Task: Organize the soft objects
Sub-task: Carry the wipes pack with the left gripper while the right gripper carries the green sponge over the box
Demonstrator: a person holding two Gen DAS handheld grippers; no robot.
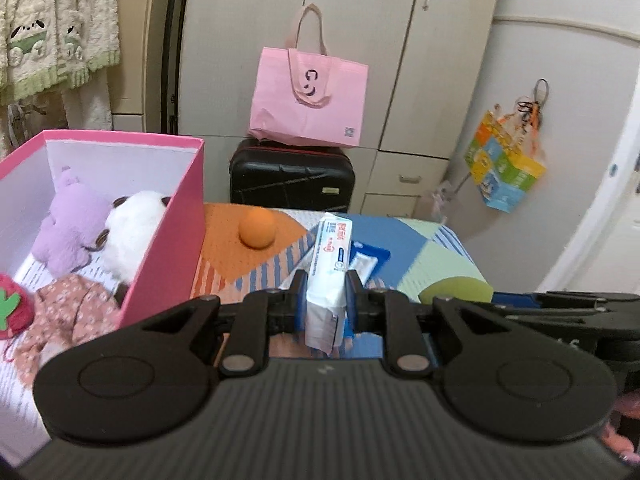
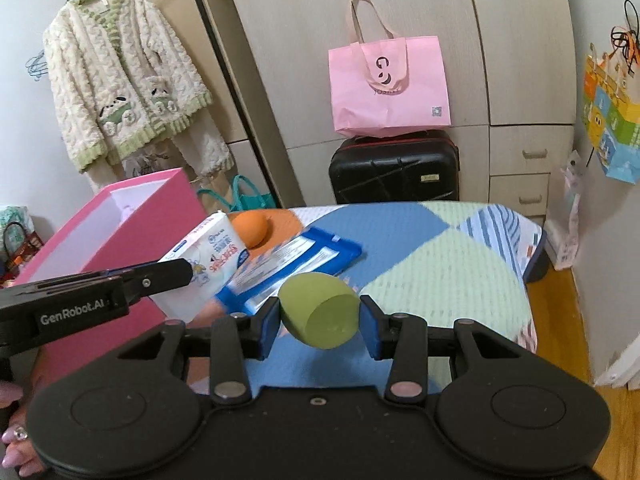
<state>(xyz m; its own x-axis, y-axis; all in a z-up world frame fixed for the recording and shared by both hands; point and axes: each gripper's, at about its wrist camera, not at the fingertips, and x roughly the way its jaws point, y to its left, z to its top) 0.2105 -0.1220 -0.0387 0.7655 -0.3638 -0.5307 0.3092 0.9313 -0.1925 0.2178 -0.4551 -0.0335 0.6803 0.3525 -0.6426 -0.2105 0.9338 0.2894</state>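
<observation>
At the top centre of both views stands the wardrobe [image 1: 360, 40], with a black suitcase [image 1: 292, 178] at its foot and a pink bag [image 1: 308, 96] on top of the suitcase. In the right wrist view a cream cardigan [image 2: 128, 84] hangs at upper left.

The table [image 2: 440, 264], under a patchwork cover, fills the middle of both views. The pink box [image 1: 168, 248] sits on its left side, at the left edge of the left wrist view. Inside the box you see a purple plush [image 1: 72, 224], a white plush [image 1: 132, 232], a floral cloth [image 1: 68, 312] and a red strawberry toy [image 1: 12, 308], all close together.

On the table just right of the box lie a blue packet [image 2: 296, 260] and, beyond it, an orange sponge [image 2: 250, 228] on the orange patch of the cover.

Your left gripper [image 1: 326, 300] is at lower centre of the left wrist view. Its jaws are pressed against a white tissue pack [image 1: 328, 280], which stands upright between them, raised above the table. In the right wrist view the same pack appears left of centre, in front of the box.

Your right gripper [image 2: 320, 316] is at lower centre of the right wrist view. Its jaws pinch a green sponge [image 2: 320, 312], one pad on each side, clear of the table.
</observation>
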